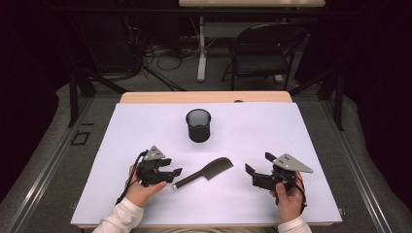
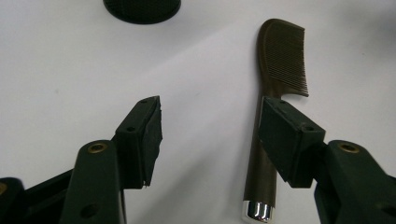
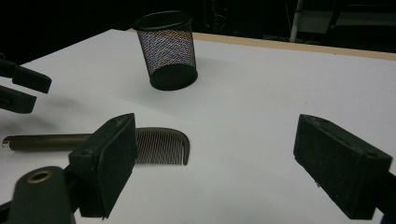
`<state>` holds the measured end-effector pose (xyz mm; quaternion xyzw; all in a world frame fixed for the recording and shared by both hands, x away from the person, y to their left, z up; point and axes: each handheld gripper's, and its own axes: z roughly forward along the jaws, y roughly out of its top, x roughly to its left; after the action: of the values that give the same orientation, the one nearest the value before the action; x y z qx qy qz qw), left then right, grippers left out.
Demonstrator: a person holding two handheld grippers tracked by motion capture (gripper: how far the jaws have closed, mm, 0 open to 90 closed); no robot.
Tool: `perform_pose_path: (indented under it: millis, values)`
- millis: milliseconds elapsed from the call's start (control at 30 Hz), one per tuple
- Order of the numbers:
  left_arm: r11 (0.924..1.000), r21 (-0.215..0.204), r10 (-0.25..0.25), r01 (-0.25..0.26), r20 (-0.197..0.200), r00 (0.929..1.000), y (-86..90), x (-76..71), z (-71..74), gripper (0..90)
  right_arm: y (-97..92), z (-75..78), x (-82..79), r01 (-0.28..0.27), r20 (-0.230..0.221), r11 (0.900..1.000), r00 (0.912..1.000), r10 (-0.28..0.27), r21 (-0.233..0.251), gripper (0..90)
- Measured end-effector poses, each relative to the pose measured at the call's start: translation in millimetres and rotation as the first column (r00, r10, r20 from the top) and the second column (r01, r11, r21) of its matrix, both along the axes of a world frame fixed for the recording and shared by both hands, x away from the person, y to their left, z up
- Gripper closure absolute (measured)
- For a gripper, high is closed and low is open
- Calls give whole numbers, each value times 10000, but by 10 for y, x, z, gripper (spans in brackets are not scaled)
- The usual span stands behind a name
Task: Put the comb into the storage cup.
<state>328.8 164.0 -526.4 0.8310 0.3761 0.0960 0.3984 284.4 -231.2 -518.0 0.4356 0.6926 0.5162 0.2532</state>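
The left gripper (image 2: 210, 135) is standing with its jaws apart and nothing pressed between them; the comb (image 2: 275, 98) is lying flat on the white table (image 1: 272, 131), its handle passing just under the right-hand jaw, not gripped. The comb's long axis is running straight away from these jaws: the silver-capped handle end is pointing back toward them, the toothed head is pointing outward, teeth facing right. Beyond the head, the black mesh cup (image 1: 198, 125) is standing upright. The right gripper (image 3: 215, 163) is waiting wide and empty, well apart from the comb's head.
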Motion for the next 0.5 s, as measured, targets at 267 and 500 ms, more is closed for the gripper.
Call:
perform_pose_path:
  millis: [267, 500]
  values:
    - [9999, 101, -103, 99, 353, 9993, 46, 16, 61, 394, 0, 0, 1, -29, 5, 10000, 10000, 29, -29, 134]
    - [9999, 116, -27, 28, -117, 9999, 46, 13, 71, 355, 2, 1, 1, -49, 19, 10000, 10000, 49, -27, 135]
